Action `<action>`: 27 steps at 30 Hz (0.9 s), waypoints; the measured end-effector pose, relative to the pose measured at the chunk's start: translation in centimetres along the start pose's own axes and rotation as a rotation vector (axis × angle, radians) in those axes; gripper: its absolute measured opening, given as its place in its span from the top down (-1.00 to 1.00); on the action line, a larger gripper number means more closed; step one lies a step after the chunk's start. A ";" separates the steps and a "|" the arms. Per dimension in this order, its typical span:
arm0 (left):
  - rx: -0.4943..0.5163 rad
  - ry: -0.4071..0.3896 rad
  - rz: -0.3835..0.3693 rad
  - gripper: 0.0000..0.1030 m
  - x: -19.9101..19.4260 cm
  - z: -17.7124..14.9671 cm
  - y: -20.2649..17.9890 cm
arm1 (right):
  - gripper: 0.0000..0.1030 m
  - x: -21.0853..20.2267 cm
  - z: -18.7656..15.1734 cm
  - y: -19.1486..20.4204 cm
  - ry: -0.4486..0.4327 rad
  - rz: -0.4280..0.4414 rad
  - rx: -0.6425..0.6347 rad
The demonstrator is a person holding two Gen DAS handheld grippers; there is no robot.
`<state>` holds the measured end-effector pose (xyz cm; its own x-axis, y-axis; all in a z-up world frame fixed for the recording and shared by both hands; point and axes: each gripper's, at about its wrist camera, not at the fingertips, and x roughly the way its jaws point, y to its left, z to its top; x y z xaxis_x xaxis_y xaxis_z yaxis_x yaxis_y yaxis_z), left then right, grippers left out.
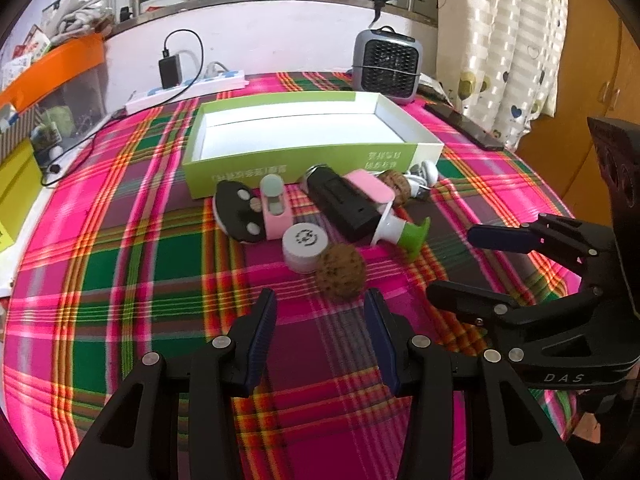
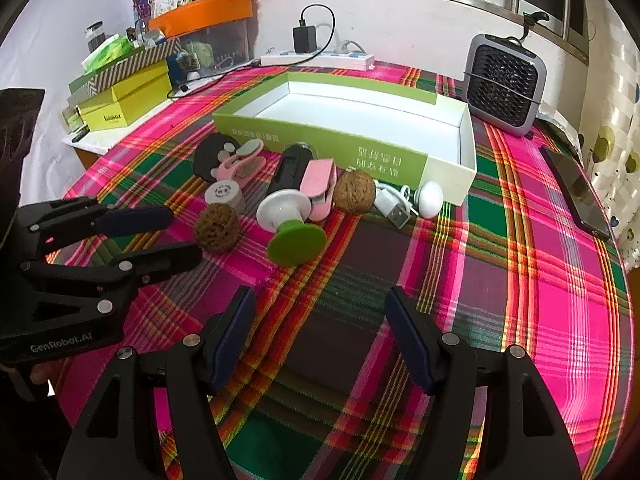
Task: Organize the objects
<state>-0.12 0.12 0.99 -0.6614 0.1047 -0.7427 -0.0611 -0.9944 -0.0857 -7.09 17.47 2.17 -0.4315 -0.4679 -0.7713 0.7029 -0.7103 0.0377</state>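
Table under a pink, green and red plaid cloth, set against a white wall with a barred window above. At 12 o'clock in the left wrist view sits an open green box with white inside; nothing lies in it. Grey fan stands at 1 o'clock behind the box; white power strip with a black charger plugged in lies at 11 o'clock along the wall.

Task items lie bunched on the cloth just in front of the box's near wall, none inside it:
- black cylinder, lying flat, middle of the bunch
- black oval pad, at the left end
- green-and-white suction piece, on its side, right of the cylinder
- pink clip, touching the oval pad
- white round cap
- near walnut, touching the cap, closest to the left gripper
- far walnut, beside a white USB cable

Left gripper: released, fingers apart, empty, pointed at the near walnut. Right gripper: released, empty, over bare cloth at 6 o'clock of the bunch.
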 end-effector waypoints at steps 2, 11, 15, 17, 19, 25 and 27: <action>-0.002 0.003 -0.012 0.15 0.1 0.2 -0.1 | -0.32 -0.2 0.2 -0.1 -0.008 0.002 0.003; -0.009 0.017 -0.054 0.16 1.3 1.0 -1.0 | -0.32 -0.4 0.5 -0.5 -0.024 0.013 0.004; -0.022 0.024 -0.058 0.17 1.7 1.1 -1.0 | -0.32 -0.4 0.5 -0.9 -0.030 0.015 0.010; -0.029 0.025 -0.057 0.28 1.8 1.2 -0.9 | -0.32 -0.4 0.6 -1.0 -0.033 0.017 0.010; -0.037 0.024 -0.054 0.37 1.9 1.2 -0.8 | -0.32 -0.4 0.6 -1.1 -0.036 0.021 0.008; -0.050 0.021 -0.068 0.48 1.9 1.2 -0.3 | -0.31 -0.3 0.9 -1.0 -0.042 0.036 0.003; -0.046 0.019 -0.071 0.48 1.8 1.1 -0.3 | -0.31 -0.3 1.1 -0.9 -0.046 0.044 0.000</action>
<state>-2.10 0.56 0.39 -0.6420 0.1757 -0.7463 -0.0727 -0.9830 -0.1689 -8.20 17.63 3.03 -0.4257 -0.5221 -0.7391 0.7214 -0.6889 0.0711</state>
